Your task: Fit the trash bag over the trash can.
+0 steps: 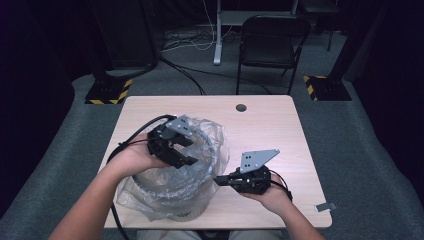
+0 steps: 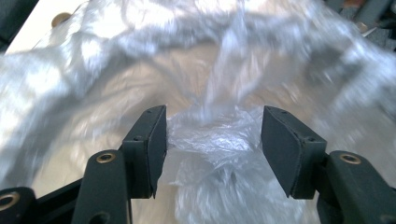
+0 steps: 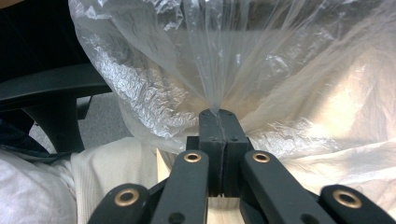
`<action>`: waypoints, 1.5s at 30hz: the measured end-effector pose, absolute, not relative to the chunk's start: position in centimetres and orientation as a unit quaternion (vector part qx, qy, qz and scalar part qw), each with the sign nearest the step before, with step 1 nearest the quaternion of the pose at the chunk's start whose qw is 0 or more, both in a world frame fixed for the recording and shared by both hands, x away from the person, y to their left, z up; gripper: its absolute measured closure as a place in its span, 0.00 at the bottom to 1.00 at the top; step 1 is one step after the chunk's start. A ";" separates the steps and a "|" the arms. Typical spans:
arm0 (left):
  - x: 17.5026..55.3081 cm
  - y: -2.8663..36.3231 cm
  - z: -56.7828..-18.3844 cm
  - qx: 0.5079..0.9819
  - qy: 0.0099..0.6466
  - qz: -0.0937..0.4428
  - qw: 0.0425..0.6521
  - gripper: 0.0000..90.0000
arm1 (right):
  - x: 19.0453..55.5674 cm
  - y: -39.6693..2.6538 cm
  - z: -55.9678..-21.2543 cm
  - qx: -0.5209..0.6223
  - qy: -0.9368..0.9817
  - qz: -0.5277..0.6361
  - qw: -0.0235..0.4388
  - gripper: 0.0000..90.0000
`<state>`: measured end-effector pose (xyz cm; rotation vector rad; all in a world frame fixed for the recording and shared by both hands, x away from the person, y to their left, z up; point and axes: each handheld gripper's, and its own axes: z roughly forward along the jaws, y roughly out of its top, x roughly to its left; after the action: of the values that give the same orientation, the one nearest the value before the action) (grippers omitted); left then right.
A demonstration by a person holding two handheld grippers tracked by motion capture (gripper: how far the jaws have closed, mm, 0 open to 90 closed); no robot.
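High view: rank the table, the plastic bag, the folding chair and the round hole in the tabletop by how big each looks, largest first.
1. table
2. plastic bag, lying nearer the camera
3. folding chair; it stands farther back, so its place against the bag is unsure
4. round hole, plainly the smallest

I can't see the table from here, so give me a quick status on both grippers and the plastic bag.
Right gripper shut, pinching the plastic bag film. Left gripper open over crumpled film, pads not pressing. Bag drapes a round bin on the table. Nothing blocking.
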<state>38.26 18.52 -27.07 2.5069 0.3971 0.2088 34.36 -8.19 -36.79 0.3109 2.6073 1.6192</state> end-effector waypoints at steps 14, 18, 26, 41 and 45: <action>37.7 19.3 -26.2 0.916 0.153 0.094 0.359 0.44 | 34.4 -8.4 -36.2 0.092 0.846 0.525 0.029 0.83; 38.5 18.8 -26.6 0.913 0.176 0.110 0.350 0.45 | 34.7 -10.1 -35.0 0.116 0.816 0.564 0.052 0.71; 40.7 17.1 -28.5 0.915 0.198 0.087 0.340 0.46 | 35.0 -10.4 -34.8 0.126 0.781 0.603 0.102 0.53; 41.3 15.2 -31.3 0.941 0.178 0.044 0.283 0.47 | 35.1 -8.3 -36.3 0.118 0.797 0.592 0.035 0.82; 40.4 15.8 -29.1 0.932 0.174 0.077 0.307 0.47 | 35.1 -8.3 -36.4 0.114 0.805 0.582 0.033 0.96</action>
<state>40.42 15.83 -29.07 2.4659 0.4599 0.2044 35.06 -8.26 -36.42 0.3517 2.4754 1.7900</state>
